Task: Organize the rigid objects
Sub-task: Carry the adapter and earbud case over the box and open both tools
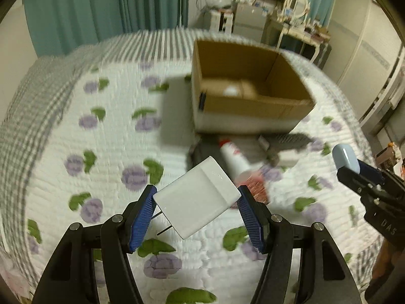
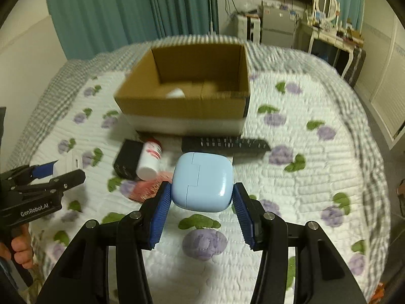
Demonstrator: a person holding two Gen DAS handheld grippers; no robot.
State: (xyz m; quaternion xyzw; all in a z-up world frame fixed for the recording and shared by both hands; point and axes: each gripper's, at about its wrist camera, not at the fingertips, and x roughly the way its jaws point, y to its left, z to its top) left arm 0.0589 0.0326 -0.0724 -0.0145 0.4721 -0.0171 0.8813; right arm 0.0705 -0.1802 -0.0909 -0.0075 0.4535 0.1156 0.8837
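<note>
My left gripper (image 1: 196, 197) is shut on a white plug-in charger (image 1: 196, 196), held above the quilt with its prongs pointing lower left. My right gripper (image 2: 201, 190) is shut on a light blue rounded case (image 2: 202, 182), also held above the bed; the case also shows in the left wrist view (image 1: 345, 158). An open cardboard box (image 2: 187, 101) stands on the bed beyond both grippers, with a small white object (image 2: 176, 93) inside. In front of the box lie a black remote (image 2: 225, 145), a white bottle with a red cap (image 2: 149, 158), a black adapter (image 2: 127, 158) and a red comb-like item (image 2: 148, 186).
The bed has a white quilt with purple flowers (image 2: 316, 177) and a grey checked border. Teal curtains (image 2: 126, 12) hang behind. A dresser with a mirror (image 2: 329, 12) and a dark TV stand at the back right. The left gripper shows at the left edge of the right wrist view (image 2: 43, 174).
</note>
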